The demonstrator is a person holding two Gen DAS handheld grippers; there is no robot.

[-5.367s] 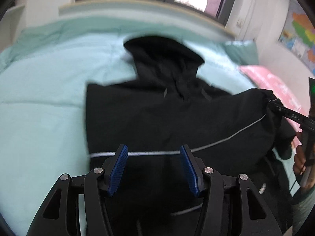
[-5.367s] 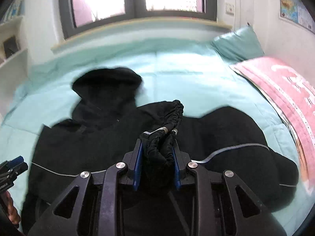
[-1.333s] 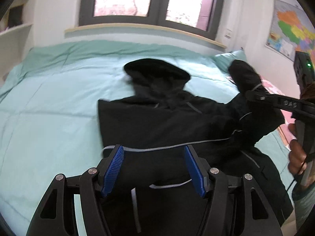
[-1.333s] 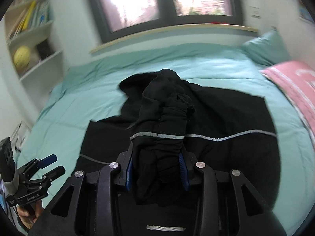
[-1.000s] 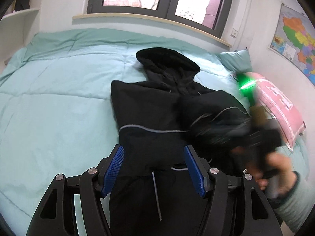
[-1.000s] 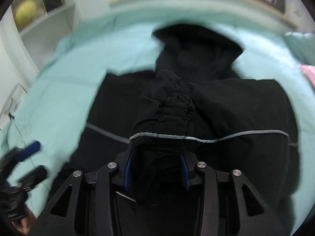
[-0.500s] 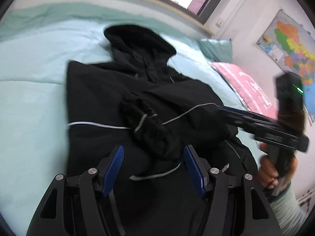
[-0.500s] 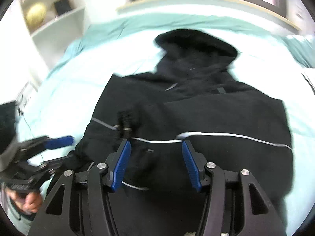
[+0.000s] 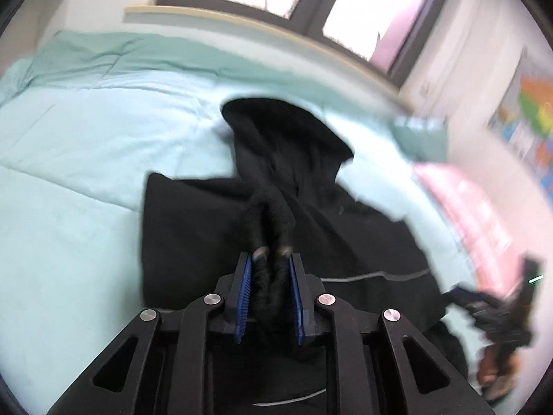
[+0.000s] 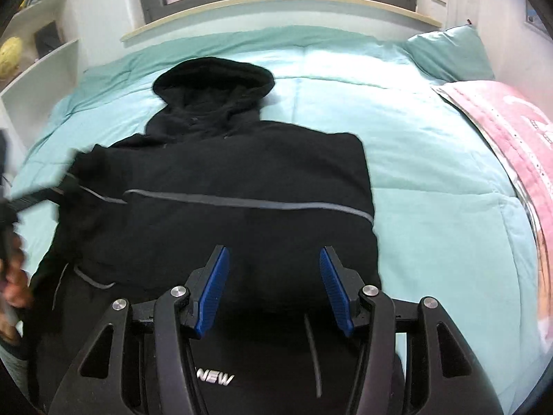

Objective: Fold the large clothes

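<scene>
My left tool (image 9: 269, 264) is closing on the elastic cuff (image 9: 271, 242) of the jacket's sleeve; the bunched black fabric sits between the blue pads (image 9: 243, 297) and they already look pressed against it. The sleeve runs from the cuff up toward the hood (image 9: 287, 128). My right tool (image 10: 273, 283) stands open with nothing between its pads, hovering low over the lower body of the jacket.

The black hooded jacket (image 10: 249, 173) lies spread flat on the mint-green bed (image 10: 432, 180), hood toward the window, a grey reflective stripe (image 10: 249, 204) across its chest. Its right side looks already tucked in to a straight edge, judging from the right wrist view. A pink blanket (image 10: 511, 131) lies along the bed's right edge and a green pillow (image 10: 449, 55) sits at the far corner.

I judge I am on the sleeve-folding step, on the left side. Next I need to carry that cuff across the chest and lay it flat without dragging the body out of square, keeping the right tool free to pin or smooth the fabric.
</scene>
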